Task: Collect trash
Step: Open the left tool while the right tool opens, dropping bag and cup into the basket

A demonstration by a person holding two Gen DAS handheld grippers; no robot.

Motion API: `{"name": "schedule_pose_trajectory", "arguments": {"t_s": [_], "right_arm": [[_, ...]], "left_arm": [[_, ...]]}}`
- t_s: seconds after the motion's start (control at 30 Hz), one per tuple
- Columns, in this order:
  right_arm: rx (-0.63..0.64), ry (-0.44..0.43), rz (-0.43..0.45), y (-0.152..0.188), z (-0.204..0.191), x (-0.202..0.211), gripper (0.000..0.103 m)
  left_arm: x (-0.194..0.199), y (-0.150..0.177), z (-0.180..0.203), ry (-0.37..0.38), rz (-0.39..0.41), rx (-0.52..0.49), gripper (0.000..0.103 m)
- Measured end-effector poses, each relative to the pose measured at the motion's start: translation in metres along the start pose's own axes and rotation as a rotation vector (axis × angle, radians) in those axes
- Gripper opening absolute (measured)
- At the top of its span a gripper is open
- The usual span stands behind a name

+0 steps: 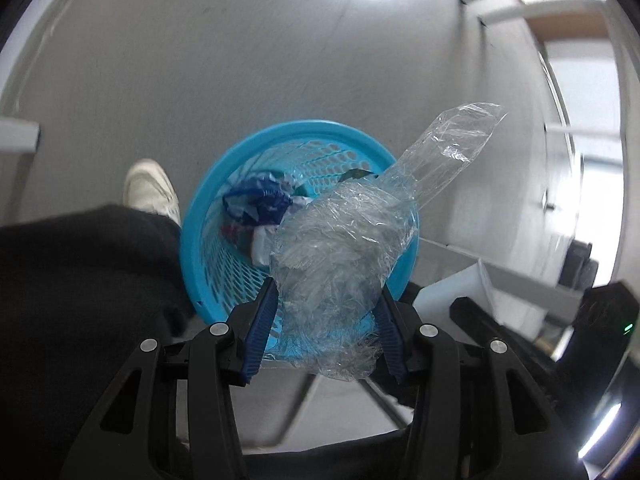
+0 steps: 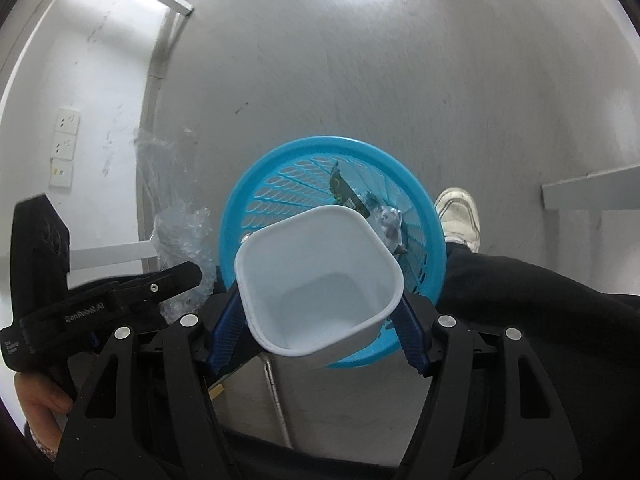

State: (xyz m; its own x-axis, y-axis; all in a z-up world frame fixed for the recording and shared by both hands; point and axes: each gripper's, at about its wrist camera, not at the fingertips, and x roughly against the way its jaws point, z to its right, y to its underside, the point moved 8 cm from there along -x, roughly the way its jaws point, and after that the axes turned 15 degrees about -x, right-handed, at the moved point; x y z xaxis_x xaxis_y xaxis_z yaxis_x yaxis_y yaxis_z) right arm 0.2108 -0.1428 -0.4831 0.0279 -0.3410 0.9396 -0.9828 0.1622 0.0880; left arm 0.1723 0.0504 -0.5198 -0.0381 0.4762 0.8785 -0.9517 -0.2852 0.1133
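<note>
Crinkled clear wrap (image 1: 332, 264) sat clamped in the left tool (image 1: 326, 320), its long tail slanting up and right past the tips. A white tub (image 2: 316, 280) was pinched in the right tool (image 2: 320, 320), mouth toward the camera. Directly beyond both lay the blue basket (image 1: 236, 184), already holding scraps (image 1: 256, 200). Nothing blocked either drop; a shoe (image 1: 150, 188) stood beside it.

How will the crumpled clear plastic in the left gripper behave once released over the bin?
The clear plastic looks thin and crinkled, so it is probably floppy and very light. Its tail overhangs the blue basket rim, so it may snag or drift rather than drop straight.
</note>
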Motion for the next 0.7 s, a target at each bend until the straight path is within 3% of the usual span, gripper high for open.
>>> {"name": "schedule_pose_trajectory", "arguments": {"t_s": [0.3,0.4,0.43,0.5,0.7], "right_arm": [[-0.027,0.040,-0.036,-0.013,0.007,-0.027,0.063],[-0.040,0.030,-0.047,-0.013,0.007,-0.027,0.064],[-0.047,0.018,-0.054,-0.014,0.007,-0.030,0.072],[-0.057,0.008,-0.042,-0.017,0.009,-0.030,0.087],[-0.065,0.025,-0.007,-0.021,0.011,-0.026,0.087]], "left_arm": [[-0.004,-0.001,-0.001,-0.064,-0.018,0.002,0.047],[-0.008,-0.002,0.000,-0.045,-0.018,0.009,0.051],[-0.009,-0.002,-0.001,-0.027,-0.018,0.023,0.055],[-0.008,-0.003,-0.006,-0.006,-0.014,0.060,0.072],[0.008,-0.011,-0.010,-0.058,0.065,0.049,0.070]]}}
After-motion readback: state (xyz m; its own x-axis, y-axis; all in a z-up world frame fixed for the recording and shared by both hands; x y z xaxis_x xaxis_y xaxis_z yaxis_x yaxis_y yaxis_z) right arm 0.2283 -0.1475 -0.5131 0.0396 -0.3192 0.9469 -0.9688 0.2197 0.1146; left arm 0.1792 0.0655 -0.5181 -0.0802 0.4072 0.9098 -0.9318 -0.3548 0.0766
